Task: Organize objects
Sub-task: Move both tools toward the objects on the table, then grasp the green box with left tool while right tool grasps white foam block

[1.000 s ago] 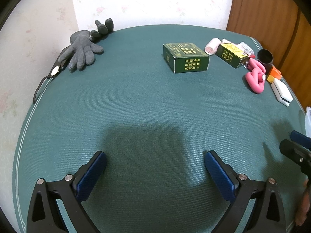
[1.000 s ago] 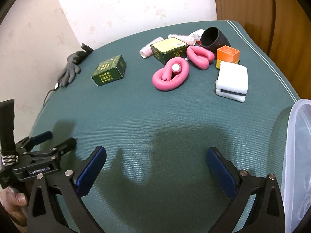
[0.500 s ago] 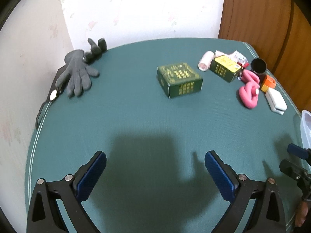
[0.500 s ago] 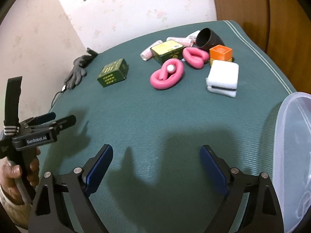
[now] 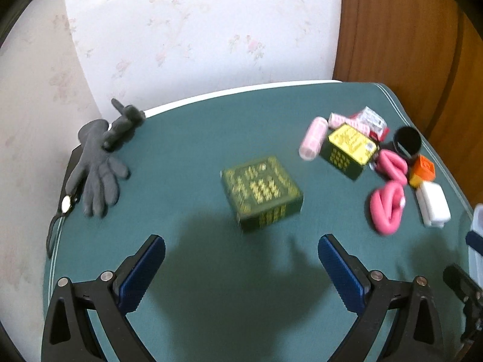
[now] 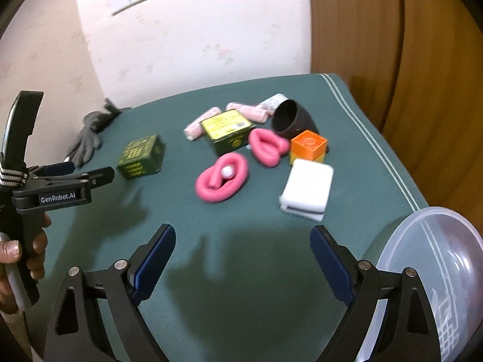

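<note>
**Both tongs empty above the cloth, nothing picked yet**

Nearest the lens, left view: left gripper (image 5: 241,259) spread wide, nothing between the blue pads, only bare green table cloth (image 5: 211,301) and shadow below. Right view, same picture: right gripper (image 6: 243,255) wide, a touch narrower after a slight closing in the last second, nothing between the pads. Clear plastic container (image 6: 434,271) just beside the right finger, at the near right table edge; judged the likely drop point.

Next out: lone green box (image 5: 262,193) straight ahead of the left tongs, standing apart from the rest, turned so one corner points toward the tongs; near square on top, so no clear long axis. Judged: wrist roll needed to square the pads to two opposite faces. Left hand (image 6: 18,259) nearer this box; seen from the right it lies well off to the left.

Ahead of the right tongs: white block (image 6: 308,190) and pink looped tube (image 6: 222,178), both nearer the right tongs than the left.

Further: second pink tube (image 6: 267,146), orange cube (image 6: 308,146), yellow-topped box (image 6: 226,129), dark cup (image 6: 291,119) on its side, pink rolls (image 6: 199,126), all bunched and touching.

Far left edge: grey gloves (image 5: 96,163), well apart from everything
</note>
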### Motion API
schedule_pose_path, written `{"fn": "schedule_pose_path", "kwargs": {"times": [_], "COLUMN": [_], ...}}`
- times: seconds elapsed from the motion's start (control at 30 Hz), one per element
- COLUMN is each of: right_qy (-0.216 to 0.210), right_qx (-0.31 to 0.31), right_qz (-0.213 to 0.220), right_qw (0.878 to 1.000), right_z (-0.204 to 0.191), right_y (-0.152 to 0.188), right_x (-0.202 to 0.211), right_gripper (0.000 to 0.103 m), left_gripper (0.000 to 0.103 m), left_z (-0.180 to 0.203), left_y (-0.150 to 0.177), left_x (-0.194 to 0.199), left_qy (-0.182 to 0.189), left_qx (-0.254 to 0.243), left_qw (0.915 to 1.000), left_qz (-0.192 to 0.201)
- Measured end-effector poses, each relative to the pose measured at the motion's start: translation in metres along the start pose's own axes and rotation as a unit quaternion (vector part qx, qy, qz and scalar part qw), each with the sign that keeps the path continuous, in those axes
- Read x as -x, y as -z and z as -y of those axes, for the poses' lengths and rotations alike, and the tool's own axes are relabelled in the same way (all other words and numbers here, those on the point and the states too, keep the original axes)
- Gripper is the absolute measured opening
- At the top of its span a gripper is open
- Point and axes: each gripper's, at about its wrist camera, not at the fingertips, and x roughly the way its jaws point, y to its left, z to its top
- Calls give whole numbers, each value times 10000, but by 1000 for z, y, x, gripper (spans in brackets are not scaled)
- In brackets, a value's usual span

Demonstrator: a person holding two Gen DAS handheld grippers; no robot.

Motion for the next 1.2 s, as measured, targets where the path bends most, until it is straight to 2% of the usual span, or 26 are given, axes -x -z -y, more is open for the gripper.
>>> {"fn": "schedule_pose_path", "kwargs": {"times": [0.27,0.53,0.77,0.9,1.03,1.13,1.2], "right_qy": [605,932,1080,1046,1025,1115,1188], "right_qx": [-50,-274,-433,-472,-465,-419,-409], "right_qz": [-2,-192,-385,-547,-648,-613,-584], "right_qw": [9982,9951,9925,9919,9915,9910,9904], "right_z": [8,22,36,39,37,35,36], "right_y": [-18,-26,-30,-30,-27,-26,-25], "right_x": [-22,-45,-63,-75,-83,-83,-82], "right_gripper": [91,90,81,71,66,63,56], "left_gripper": [103,103,103,103,102,94,86], "left_z": [11,14,9,3,1,1,0], "left_y": [-24,-35,-33,-30,-29,-28,-28], "left_x": [-27,-52,-68,-76,-80,-81,-82], "left_qy": [-31,-161,-73,11,36,98,151], "left_qx": [30,149,128,239,263,242,233], "left_qw": [10000,9998,9999,9996,9995,9995,9994], "left_qz": [-11,-23,-63,-139,-179,-183,-204]}}
